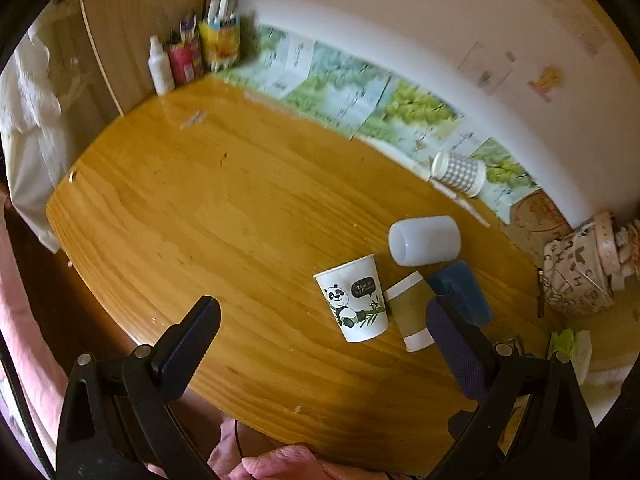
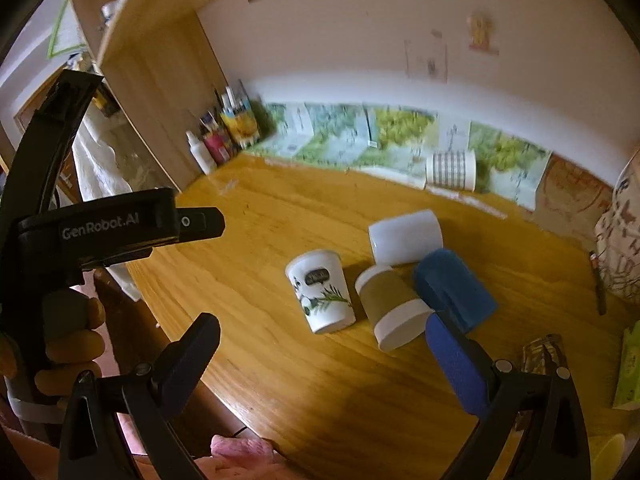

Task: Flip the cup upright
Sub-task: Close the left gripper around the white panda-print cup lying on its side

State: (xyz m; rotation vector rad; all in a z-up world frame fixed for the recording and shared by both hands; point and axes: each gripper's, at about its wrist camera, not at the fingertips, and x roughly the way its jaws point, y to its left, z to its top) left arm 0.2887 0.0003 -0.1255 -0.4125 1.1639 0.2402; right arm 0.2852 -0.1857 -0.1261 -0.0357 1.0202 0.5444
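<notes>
White panda-print paper cup (image 1: 355, 299) standing upright on the wooden table (image 1: 208, 216), left gripper (image 1: 320, 336) and right gripper (image 2: 320, 356) both spread wide, empty.

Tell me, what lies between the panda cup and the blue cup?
The brown cup lies on its side between the panda cup and the blue cup, clearest in the right wrist view.

"GenRobot.AI" on the left tool (image 2: 120, 236)
</notes>
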